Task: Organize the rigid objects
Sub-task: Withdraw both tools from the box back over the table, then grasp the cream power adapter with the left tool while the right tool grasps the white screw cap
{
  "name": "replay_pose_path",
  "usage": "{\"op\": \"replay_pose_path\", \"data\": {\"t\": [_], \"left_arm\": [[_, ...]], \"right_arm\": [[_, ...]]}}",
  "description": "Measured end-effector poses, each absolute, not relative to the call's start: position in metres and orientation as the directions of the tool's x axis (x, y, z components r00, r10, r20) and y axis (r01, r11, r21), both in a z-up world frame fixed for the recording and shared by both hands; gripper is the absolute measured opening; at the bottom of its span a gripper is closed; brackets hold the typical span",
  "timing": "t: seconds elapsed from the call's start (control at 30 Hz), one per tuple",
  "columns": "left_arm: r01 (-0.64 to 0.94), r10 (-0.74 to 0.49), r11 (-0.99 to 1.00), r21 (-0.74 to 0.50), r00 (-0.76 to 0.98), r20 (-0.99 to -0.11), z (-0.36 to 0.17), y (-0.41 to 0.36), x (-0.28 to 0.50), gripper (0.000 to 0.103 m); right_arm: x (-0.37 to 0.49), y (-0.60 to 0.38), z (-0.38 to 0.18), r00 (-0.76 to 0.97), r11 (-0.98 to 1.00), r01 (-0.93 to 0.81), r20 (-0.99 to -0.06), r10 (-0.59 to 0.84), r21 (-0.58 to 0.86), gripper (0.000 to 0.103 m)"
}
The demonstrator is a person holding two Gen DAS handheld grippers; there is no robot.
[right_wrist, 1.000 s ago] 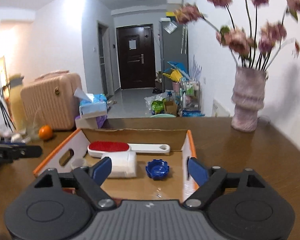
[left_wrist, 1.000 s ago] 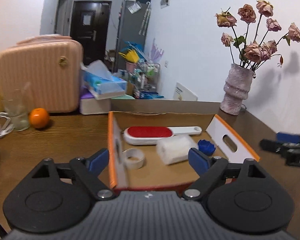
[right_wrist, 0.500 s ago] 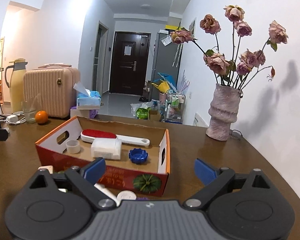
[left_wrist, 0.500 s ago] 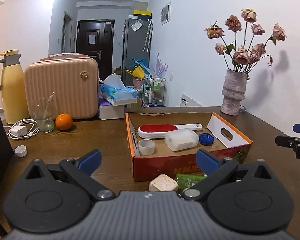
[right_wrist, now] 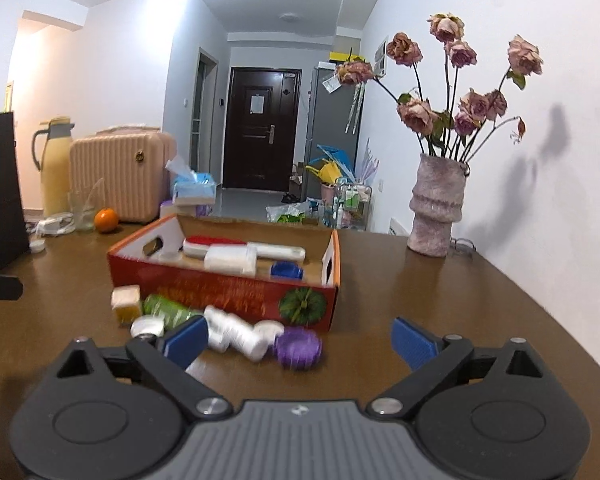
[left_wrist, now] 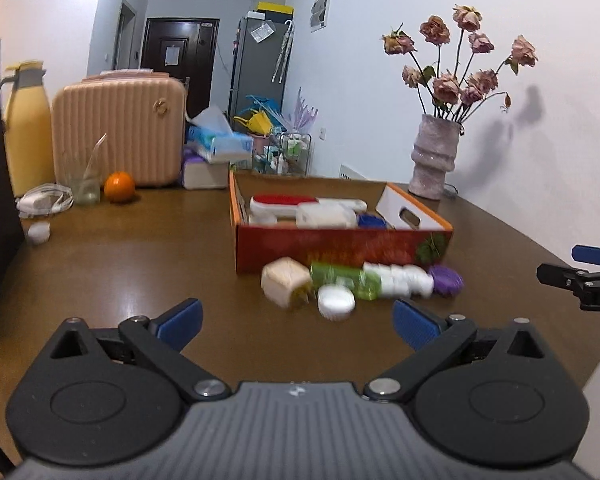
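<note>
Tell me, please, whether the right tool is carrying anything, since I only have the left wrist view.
Observer: No. The right tool has just been opening; its jaws stand wide apart with nothing held between them.
Operator: Thank you. Does the wall of the box nearer the orange have a handle hole? I see that wall edge-on.
Observer: Yes, the right wrist view shows a cut-out in that wall.

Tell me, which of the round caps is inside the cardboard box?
The blue ridged plastic cap; the purple one and the white one lie on the table outside it.
</note>
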State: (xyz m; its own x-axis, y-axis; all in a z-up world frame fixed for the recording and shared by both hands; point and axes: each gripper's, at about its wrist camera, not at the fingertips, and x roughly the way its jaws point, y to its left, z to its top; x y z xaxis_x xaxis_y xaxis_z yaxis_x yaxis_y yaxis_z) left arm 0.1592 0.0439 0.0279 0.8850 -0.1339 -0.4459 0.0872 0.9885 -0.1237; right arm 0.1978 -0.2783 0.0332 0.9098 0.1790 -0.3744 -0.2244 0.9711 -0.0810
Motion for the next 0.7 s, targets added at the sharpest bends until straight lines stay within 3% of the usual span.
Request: {"op": "replay_pose_path", "data": {"t": [0.23, 0.7], "left_arm": [[0.037, -0.142, 0.973, -0.228, 0.873, -0.466, -0.010, 0.048, 0.103, 0.103], [0.043, -0.116, 0.988, -0.148, 0.837, -0.535, -0.027, 0.027, 0.161, 0.103]], "right_arm": [[0.132, -0.284, -0.012, 0.912, 0.978, -0.204, -0.370, 0.176, -0.037, 0.101], [0.165, -0.290, -0.032, 0.871, 0.974, -0.227, -0.449, 0.201, -0.005, 0.098]]}}
